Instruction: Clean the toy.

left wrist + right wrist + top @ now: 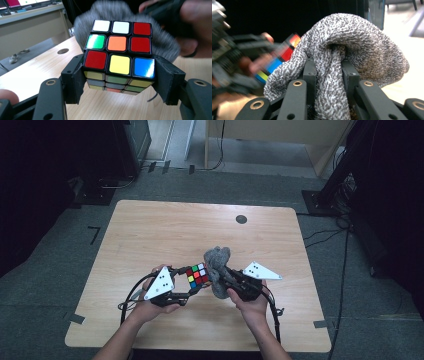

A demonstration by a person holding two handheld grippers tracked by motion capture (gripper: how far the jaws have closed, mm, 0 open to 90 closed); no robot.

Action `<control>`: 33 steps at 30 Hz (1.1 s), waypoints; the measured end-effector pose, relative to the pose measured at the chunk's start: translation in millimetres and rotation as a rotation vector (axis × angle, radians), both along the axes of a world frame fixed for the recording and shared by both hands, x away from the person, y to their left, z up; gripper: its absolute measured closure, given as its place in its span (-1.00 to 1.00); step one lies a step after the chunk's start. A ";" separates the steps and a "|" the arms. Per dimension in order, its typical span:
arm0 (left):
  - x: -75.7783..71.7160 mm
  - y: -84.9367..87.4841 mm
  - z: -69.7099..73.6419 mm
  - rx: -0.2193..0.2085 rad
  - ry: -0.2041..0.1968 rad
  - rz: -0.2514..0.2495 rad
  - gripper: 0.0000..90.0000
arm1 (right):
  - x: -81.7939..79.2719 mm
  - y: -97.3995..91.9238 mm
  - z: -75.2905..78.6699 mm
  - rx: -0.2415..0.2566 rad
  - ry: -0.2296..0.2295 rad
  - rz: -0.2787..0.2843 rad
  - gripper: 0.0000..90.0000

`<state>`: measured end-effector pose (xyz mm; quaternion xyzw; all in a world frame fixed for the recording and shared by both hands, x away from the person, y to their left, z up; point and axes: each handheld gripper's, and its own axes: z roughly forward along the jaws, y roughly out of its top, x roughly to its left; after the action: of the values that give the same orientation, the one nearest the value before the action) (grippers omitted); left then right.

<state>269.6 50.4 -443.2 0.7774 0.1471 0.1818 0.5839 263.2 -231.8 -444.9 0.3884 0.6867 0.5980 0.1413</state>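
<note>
A scrambled Rubik's cube [119, 53] is clamped by its lower layer between the black jaws of my left gripper [119, 82], held above the wooden table [150, 230]. In the high view the cube [197, 275] sits between the two hands. My right gripper [329, 75] is shut on a bunched grey knitted cloth [352, 47], which bulges over the jaws. That cloth [218, 262] presses against the far side of the cube, and it appears blurred behind the cube in the left gripper view.
A small dark round grommet [241, 219] sits in the tabletop near the far edge. Cables [274, 315] trail from both grippers toward the near edge. Dark stands and equipment [345, 165] flank the table on the floor.
</note>
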 end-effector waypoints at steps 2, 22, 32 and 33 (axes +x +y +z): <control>1.7 4.3 2.0 -0.025 0.007 0.005 -0.24 | 2.6 -2.4 -4.9 -0.035 0.020 -0.026 0.59; 5.3 12.8 5.0 -0.098 0.034 0.006 -0.24 | -0.2 -4.5 -0.8 -0.008 0.012 -0.033 0.59; 3.0 10.9 5.3 -0.110 0.041 -0.008 -0.24 | -7.7 1.4 10.6 0.041 -0.023 0.014 0.59; 3.9 13.6 6.8 -0.139 0.048 -0.007 -0.24 | -6.0 0.0 7.6 0.037 -0.007 0.007 0.59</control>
<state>273.5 64.0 -436.4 0.7397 0.1707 0.1503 0.6333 257.2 -231.8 -437.3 0.3865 0.6764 0.6124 0.1345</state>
